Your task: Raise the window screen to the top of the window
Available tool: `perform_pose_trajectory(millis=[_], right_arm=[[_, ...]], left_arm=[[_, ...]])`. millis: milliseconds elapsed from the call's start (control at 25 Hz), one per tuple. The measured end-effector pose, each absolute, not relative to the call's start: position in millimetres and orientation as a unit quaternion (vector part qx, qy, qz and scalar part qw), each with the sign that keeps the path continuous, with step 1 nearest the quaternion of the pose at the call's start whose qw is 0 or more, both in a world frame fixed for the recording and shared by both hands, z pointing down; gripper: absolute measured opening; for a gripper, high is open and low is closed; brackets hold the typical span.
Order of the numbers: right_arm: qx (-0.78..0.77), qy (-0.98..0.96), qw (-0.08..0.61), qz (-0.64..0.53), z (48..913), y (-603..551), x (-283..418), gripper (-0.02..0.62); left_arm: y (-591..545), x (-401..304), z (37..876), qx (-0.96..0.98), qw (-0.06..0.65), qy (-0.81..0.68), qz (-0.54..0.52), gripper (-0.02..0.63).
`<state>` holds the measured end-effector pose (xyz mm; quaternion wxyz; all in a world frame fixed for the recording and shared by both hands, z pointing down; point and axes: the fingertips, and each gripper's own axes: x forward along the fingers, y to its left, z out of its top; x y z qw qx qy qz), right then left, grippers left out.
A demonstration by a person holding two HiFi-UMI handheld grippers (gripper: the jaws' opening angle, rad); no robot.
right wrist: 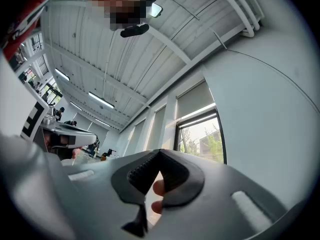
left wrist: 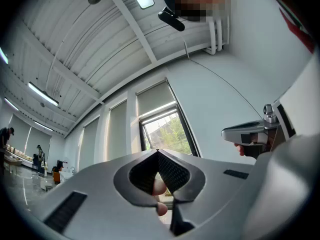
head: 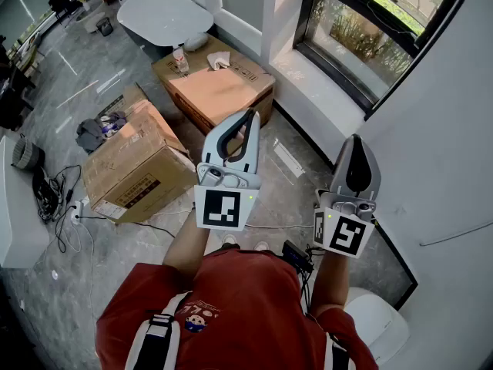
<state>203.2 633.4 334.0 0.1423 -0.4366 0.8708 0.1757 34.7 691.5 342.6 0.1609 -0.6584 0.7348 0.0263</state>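
Note:
The dark-framed window (head: pixel 362 29) sits in the white wall ahead, at the upper right of the head view. In the left gripper view the window (left wrist: pixel 165 131) shows greenery below a grey screen (left wrist: pixel 155 98) that covers its upper part. The right gripper view shows the same window (right wrist: pixel 202 136) and screen (right wrist: pixel 196 101). My left gripper (head: pixel 248 116) is held up in front of me, shut and empty. To its right, my right gripper (head: pixel 356 140) is also shut with nothing in it. Both stand well short of the window and touch nothing.
Two cardboard boxes (head: pixel 139 164) (head: pixel 219 91) lie on the floor to the left of the window. A white oval table (head: pixel 162 10) stands farther back. Cables and a power strip (head: pixel 65 206) trail at the left. A white wall (head: pixel 454 153) closes the right side.

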Motion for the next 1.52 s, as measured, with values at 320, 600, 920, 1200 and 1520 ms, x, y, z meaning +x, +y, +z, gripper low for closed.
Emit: perform_pose_trajectory(millis=[320,600,920,1200,1520], right_arm=[[-0.435,0.873,0.152,0.158,342,633,241,0.009],[-0.429,0.879,0.157,0.137,363,628,271,0.009],[-0.423,0.882,0.153,0.136,368,615,277,0.009],[-0.420,0.883,0.147,0.152,372,596,259,0.009],[-0.418,0.882,0.137,0.167,370,559,225,0.009]], left_arm=[[687,77,347,-0.658,0.163,0.735,0.014,0.005],[684,106,368,-0.656,0.150,0.740,-0.011,0.005],[672,115,369,-0.652,0.149,0.743,0.002,0.006],[652,98,373,-0.646,0.159,0.746,0.009,0.005],[614,63,372,-0.643,0.164,0.747,0.023,0.006]])
